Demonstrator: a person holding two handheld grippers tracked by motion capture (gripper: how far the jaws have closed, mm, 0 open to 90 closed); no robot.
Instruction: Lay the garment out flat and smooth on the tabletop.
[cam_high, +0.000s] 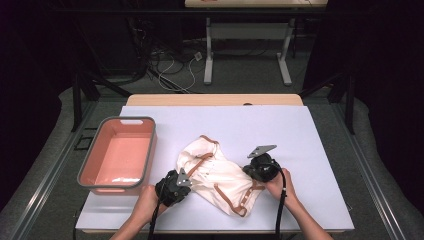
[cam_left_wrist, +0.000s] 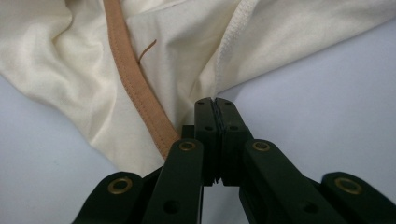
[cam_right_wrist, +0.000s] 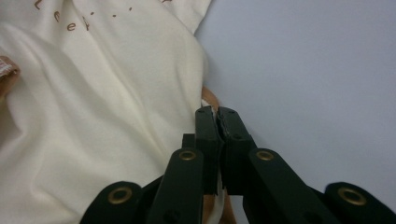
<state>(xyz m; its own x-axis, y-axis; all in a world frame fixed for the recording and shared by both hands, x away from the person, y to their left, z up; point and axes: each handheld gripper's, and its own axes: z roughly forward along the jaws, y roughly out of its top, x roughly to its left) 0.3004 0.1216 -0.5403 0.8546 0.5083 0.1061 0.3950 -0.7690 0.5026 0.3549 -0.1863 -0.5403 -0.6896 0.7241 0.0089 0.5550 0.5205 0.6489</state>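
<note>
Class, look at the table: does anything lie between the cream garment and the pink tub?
Nothing visible does. Bare white tabletop separates the cream garment from the pink tub, which sits to its left.

garment (cam_high: 215, 172) mid-table | basin (cam_high: 119, 155) left | tongs at both edges

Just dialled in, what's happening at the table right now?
A person is working a crumpled cream garment with tan trim on the white table, one claw in each hand. The left claw is shut on the cloth's edge at the garment's left side, and the right claw is shut on the edge at its right side. The garment lies bunched between them, not yet spread or folded. A pink bin sits to the left with nothing visible in it.
</note>
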